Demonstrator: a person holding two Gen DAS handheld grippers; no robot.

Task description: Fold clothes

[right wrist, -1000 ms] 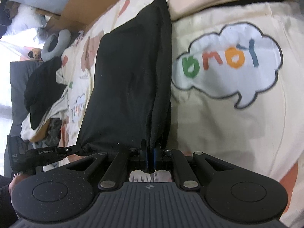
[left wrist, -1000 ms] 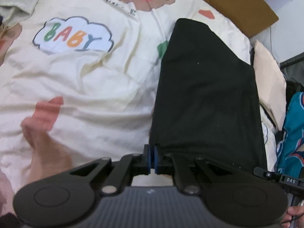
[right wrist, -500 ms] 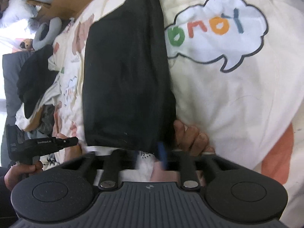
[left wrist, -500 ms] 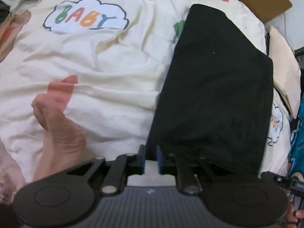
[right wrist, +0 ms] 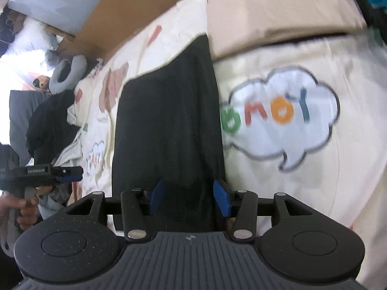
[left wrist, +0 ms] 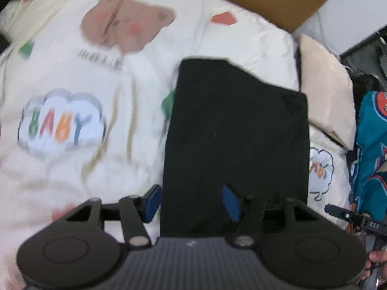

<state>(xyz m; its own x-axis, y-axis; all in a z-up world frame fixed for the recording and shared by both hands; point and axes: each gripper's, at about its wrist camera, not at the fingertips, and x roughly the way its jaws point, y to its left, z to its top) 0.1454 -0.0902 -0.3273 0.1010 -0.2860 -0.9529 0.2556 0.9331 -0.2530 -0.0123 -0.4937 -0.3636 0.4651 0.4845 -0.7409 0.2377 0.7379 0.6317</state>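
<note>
On cream sheet (left wrist: 72,169), "BABY" cloud print (left wrist: 61,123), folded black garment (left wrist: 237,130) beside.

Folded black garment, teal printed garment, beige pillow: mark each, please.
Folded black garment (left wrist: 237,130): left wrist view, middle of its top layer.
Teal printed garment (left wrist: 370,145): left wrist view, visible front.
Beige pillow (right wrist: 278,9): right wrist view, top face.

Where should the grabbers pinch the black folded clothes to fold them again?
Probably the near short edge of the black garment, one corner per gripper, coming from above. It lies flat on the bedsheet, so only edges offer pinchable cloth. Left gripper and right gripper are opening there.
</note>
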